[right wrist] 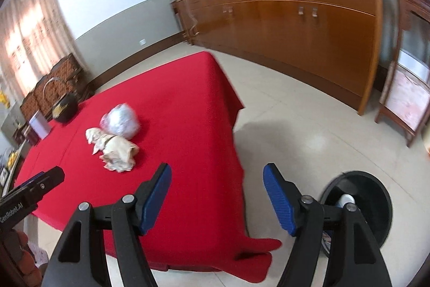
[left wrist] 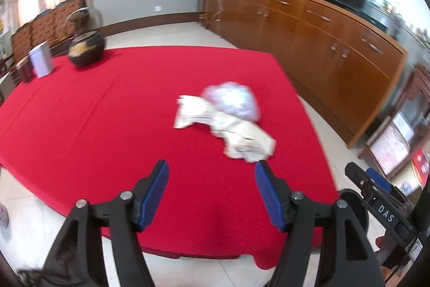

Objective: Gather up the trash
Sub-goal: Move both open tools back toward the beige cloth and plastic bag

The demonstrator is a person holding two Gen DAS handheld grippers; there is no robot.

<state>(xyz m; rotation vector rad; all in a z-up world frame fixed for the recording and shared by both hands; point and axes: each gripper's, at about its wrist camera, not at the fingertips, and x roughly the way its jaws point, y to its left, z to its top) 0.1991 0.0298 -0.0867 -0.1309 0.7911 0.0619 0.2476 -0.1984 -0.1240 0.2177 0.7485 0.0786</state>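
Crumpled beige paper [left wrist: 236,131] [right wrist: 115,145] and a wadded clear plastic bag [left wrist: 232,100] [right wrist: 120,121] lie together on the table with the red cloth [left wrist: 107,120] [right wrist: 174,125]. My left gripper [left wrist: 211,171] is open and empty, above the near part of the table, just short of the paper. My right gripper [right wrist: 217,174] is open and empty, over the table's right edge. A black round bin [right wrist: 357,206] with something white inside stands on the floor under the right gripper; it shows beside the table in the left wrist view [left wrist: 352,209]. The right gripper's body [left wrist: 376,192] is at the left wrist view's right edge.
A dark round pot [left wrist: 86,47] with a handle, a white box [left wrist: 41,62] and a dark box [left wrist: 24,70] stand at the table's far left corner. A long wooden sideboard [left wrist: 309,26] [right wrist: 282,18] runs along the right wall. Tiled floor [right wrist: 309,131] lies between.
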